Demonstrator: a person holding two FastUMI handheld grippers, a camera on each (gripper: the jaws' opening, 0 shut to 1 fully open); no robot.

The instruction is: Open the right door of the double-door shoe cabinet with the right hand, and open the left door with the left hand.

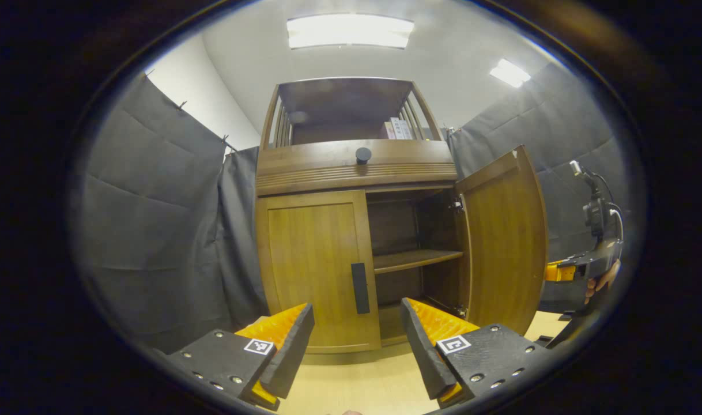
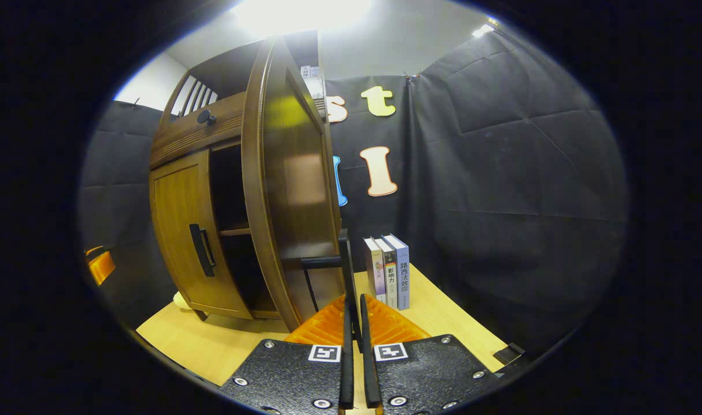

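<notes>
The wooden shoe cabinet (image 1: 357,167) stands straight ahead in the left gripper view. Its left door (image 1: 313,265) is closed, with a black vertical handle (image 1: 359,287) near the inner edge. My left gripper (image 1: 357,340) hovers open in front of that handle, a short way off, holding nothing. The right door (image 1: 504,242) is swung wide, baring a shelf (image 1: 414,259) inside. In the right gripper view the right door (image 2: 287,184) is seen nearly edge-on, and my right gripper (image 2: 354,302) is shut on its black handle (image 2: 344,253). The closed left door's handle (image 2: 202,249) is visible beyond.
Three books (image 2: 388,271) stand upright on the light wooden tabletop (image 2: 212,340) just right of the open door. More books (image 1: 398,128) sit on the cabinet's top shelf, above a round black knob (image 1: 363,154). Dark cloth walls close in on both sides.
</notes>
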